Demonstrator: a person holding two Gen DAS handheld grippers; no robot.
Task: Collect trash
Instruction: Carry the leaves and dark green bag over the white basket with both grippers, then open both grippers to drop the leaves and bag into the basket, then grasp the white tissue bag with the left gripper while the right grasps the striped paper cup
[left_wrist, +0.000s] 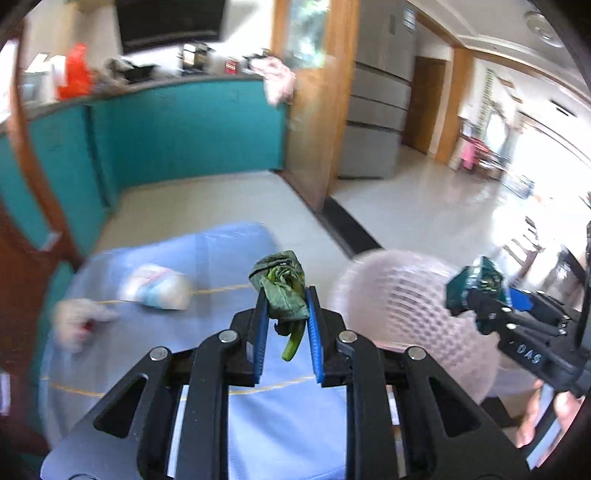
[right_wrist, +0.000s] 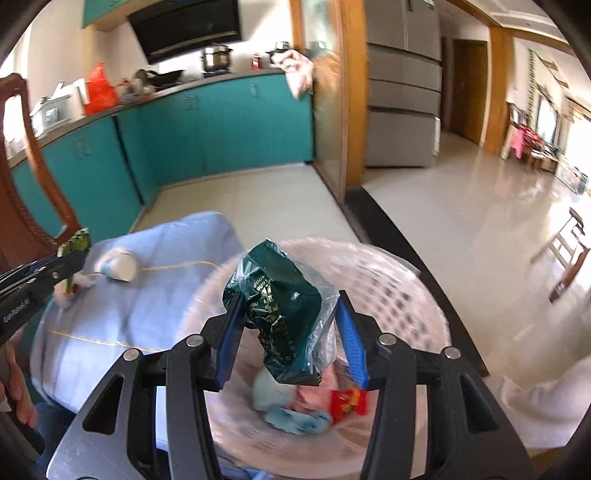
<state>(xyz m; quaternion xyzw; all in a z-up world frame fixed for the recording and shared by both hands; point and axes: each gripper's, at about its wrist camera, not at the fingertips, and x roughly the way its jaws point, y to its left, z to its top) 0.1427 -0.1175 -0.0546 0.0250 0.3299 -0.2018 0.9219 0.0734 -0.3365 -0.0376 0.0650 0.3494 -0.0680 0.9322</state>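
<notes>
My left gripper (left_wrist: 286, 306) is shut on a wilted green vegetable leaf (left_wrist: 282, 291) and holds it above the blue tablecloth (left_wrist: 221, 258). My right gripper (right_wrist: 290, 310) is shut on a crumpled dark green wrapper with clear plastic (right_wrist: 280, 306) and holds it over the pale pink mesh basket (right_wrist: 406, 288). The basket holds a red wrapper (right_wrist: 349, 400) and light blue crumpled paper (right_wrist: 291, 421). The basket (left_wrist: 399, 295) and the right gripper (left_wrist: 480, 291) also show in the left wrist view. A white and blue crumpled packet (left_wrist: 159, 291) and a white tissue wad (left_wrist: 79, 317) lie on the cloth.
A wooden chair (right_wrist: 22, 155) stands at the table's left. Teal kitchen cabinets (right_wrist: 184, 140) run behind, with an orange bag (right_wrist: 99, 90) and pots on the counter. A wooden door frame (right_wrist: 351, 92) and a grey fridge (right_wrist: 402, 85) stand beyond. Tiled floor lies to the right.
</notes>
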